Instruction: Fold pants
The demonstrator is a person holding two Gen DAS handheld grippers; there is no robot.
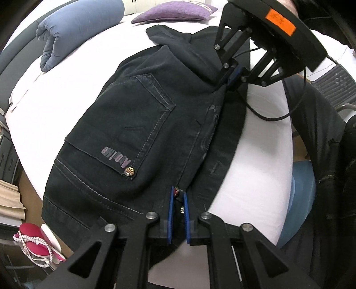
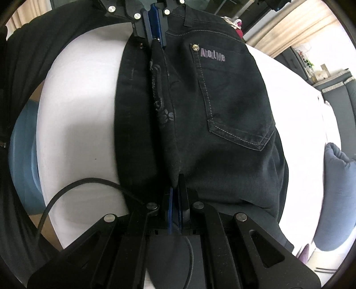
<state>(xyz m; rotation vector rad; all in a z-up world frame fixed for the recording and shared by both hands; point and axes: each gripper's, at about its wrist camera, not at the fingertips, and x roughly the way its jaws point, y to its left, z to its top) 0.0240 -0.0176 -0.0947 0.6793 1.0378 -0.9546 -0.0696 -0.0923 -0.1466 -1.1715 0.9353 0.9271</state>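
Dark black jeans (image 1: 124, 124) lie on a white bed (image 1: 44, 100), back pocket with "AboutMe" lettering facing up. My left gripper (image 1: 178, 197) is shut on the waistband edge near a rivet. My right gripper (image 1: 231, 76) is shut on a fold of the jeans farther along, near the crotch seam. In the right wrist view the jeans (image 2: 222, 106) stretch between my right gripper (image 2: 176, 184) at the bottom and my left gripper (image 2: 155, 35) at the top. The pinched edge forms a raised ridge between them.
A blue rolled duvet (image 1: 73, 29) and a purple pillow (image 1: 173, 11) lie at the far end of the bed. A pink-and-white iron (image 1: 40, 244) sits off the bed's left edge. A black cable (image 2: 73, 189) trails near the right gripper. A blue chair seat (image 1: 298, 195) stands beside the bed.
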